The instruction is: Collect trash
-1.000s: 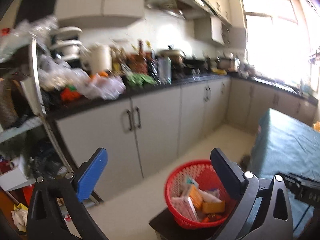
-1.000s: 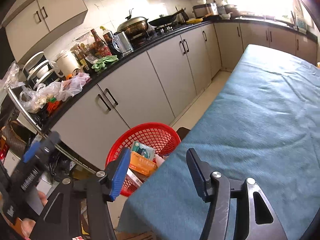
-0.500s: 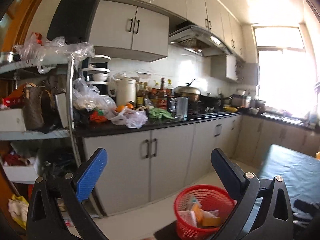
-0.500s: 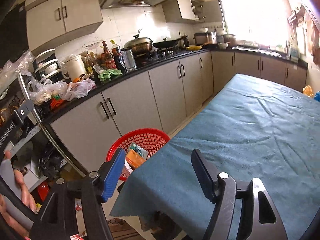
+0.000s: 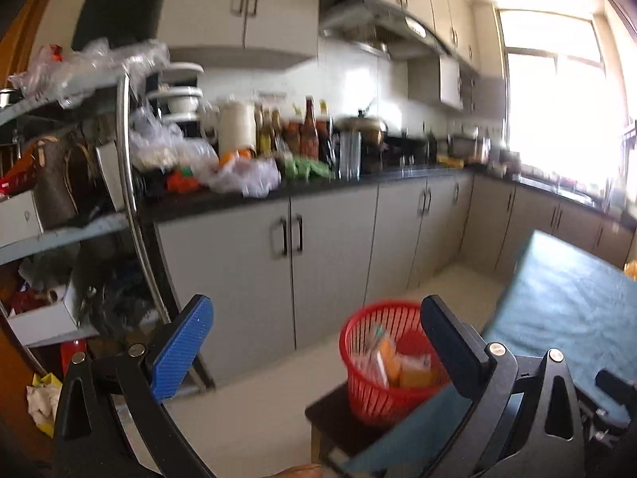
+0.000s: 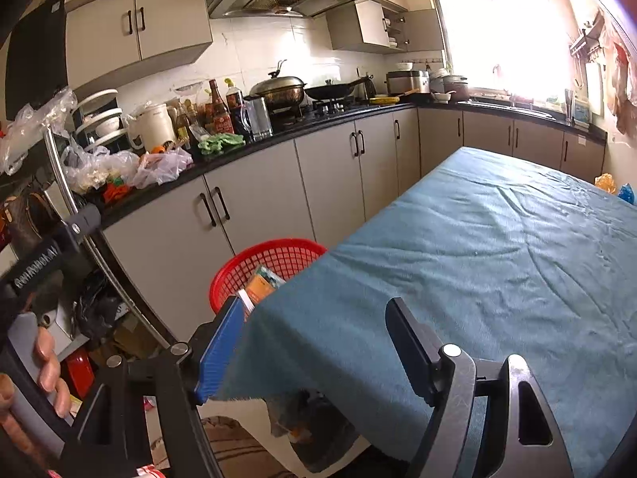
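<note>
**A:** Where are we on the trash run?

**B:** I'm holding both grippers up over the near end of the surface (image 6: 497,247), the one under the teal cloth. The red basket (image 5: 388,362) sits on a dark stool (image 5: 330,418) just beside that end, between the surface and the grey cabinets (image 5: 258,271). It already has cartons in it: I can see an orange box (image 6: 259,287) and some pale packaging.

**A:** Anything in the jaws?

**B:** Nothing. The left gripper (image 5: 314,342) has its jaws wide apart, only floor and basket showing between them. The right gripper (image 6: 314,342) has just been opening its jaws, and they're apart now with only cloth behind them, no item between.

**A:** So what's left on the surface?

**B:** From my right wrist view the cloth looks bare across most of its length. At the far right corner there are 2 small bits, an orange wrapper (image 6: 605,181) and a blue one (image 6: 627,193), close together. I'd judge those are the remaining pickups, though they're too small to identify.

**A:** And the counter clutter?

**B:** Plastic bags (image 6: 159,165) and bottles up there; I can't tell whether those count. My read: mostly done, far corner still to clear.
</note>
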`<state>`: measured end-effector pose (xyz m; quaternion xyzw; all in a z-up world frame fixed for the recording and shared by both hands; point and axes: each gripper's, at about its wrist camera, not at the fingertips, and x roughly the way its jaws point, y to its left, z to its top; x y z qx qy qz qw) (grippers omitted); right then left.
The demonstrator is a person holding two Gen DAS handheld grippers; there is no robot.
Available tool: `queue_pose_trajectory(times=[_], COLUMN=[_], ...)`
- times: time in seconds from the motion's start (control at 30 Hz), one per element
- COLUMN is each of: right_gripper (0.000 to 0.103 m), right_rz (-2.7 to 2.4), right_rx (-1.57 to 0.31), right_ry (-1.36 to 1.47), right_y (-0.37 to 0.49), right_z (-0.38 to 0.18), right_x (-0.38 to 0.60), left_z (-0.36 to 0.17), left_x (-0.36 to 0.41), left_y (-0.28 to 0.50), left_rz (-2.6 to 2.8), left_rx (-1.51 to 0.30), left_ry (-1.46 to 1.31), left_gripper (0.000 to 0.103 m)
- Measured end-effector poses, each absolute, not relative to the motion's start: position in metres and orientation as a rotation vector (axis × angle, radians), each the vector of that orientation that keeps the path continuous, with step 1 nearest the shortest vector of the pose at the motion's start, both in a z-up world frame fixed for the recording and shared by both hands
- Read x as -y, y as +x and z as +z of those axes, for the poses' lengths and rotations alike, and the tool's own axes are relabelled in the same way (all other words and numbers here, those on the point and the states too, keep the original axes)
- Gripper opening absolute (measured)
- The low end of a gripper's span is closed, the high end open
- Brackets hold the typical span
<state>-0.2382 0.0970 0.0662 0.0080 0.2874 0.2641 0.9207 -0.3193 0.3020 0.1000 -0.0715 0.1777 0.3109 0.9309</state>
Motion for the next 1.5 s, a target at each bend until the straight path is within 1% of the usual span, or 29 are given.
queue_pose_trajectory(times=[0.17,0.3,0.57,0.9,1.5], right_gripper=[0.078,0.078,0.079,0.079,0.079], right_rz=[0.519,0.511,0.499,0.495,0.495], right_rx=[-0.626,-0.655,-0.651,-0.665,-0.673], right_ry=[0.002,-0.008,-0.059,-0.090,-0.103], right_y=[-0.234,-0.230,-0.232,-0.230,-0.231], right_z=[0.052,0.042,0.033,0.026,0.023], right_x=[-0.096,-0.099,-0.109,-0.118,-0.122], left_z=[0.074,0.063,0.045,0.033,0.025], left_x=[-0.296,-0.290,-0.290,-0.293,-0.300], left_y=[-0.309,-0.304,-0.291,-0.283,-0.277], left_rz=[0.629,0.613,0.575,0.552,0.542], left_rx=[-0.459,-0.499,-0.591,-0.650,-0.693], left_ry=[-0.133,-0.107,-0.112,-0.124,-0.152], left_gripper=[0.103,0.103,0.103,0.103,0.103])
